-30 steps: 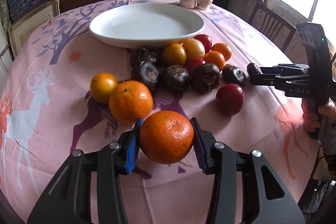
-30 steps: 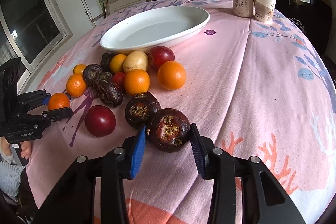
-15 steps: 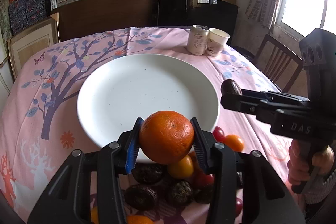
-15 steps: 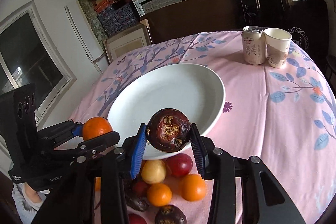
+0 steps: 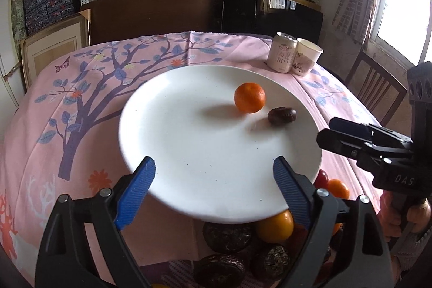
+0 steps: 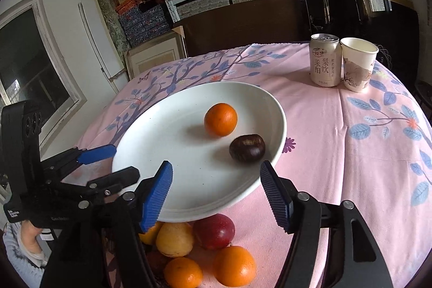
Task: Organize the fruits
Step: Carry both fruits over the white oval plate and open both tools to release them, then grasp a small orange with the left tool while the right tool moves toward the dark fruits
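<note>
moved: both grippers were clamped on fruit half a second ago; both sets of jaws have just been opening, and the fruit is now out on the plate with nothing between either pair of pads.
left gripper: fingers wide apart, empty, lower centre of the left wrist view, poised over the near rim of the plate.
right gripper: fingers apart, narrower than the left, empty, lower centre of the right wrist view, also over the near rim.
orange: on the white plate, upper right of centre in the left view, free of both grippers, faint blur beside it, so it may be rolling.
dark fruit: on the plate just beside the orange, toward the right rim, not touching it as far as I can tell.
remaining pile: oranges, a red fruit, a yellowish one and more dark ones on the pink tablecloth, bottom of both views, partly tucked under the plate's near rim.
key relation: the pile lies below and behind both sets of fingertips, so my guess is each hand must pull back and tip down to reach it. The right gripper looks nearer the red and orange fruit; the left is nearer the dark ones.
bystanders: can and paper cup, upper right, well apart from the plate.
progress: two fruits placed, most still off the plate.
</note>
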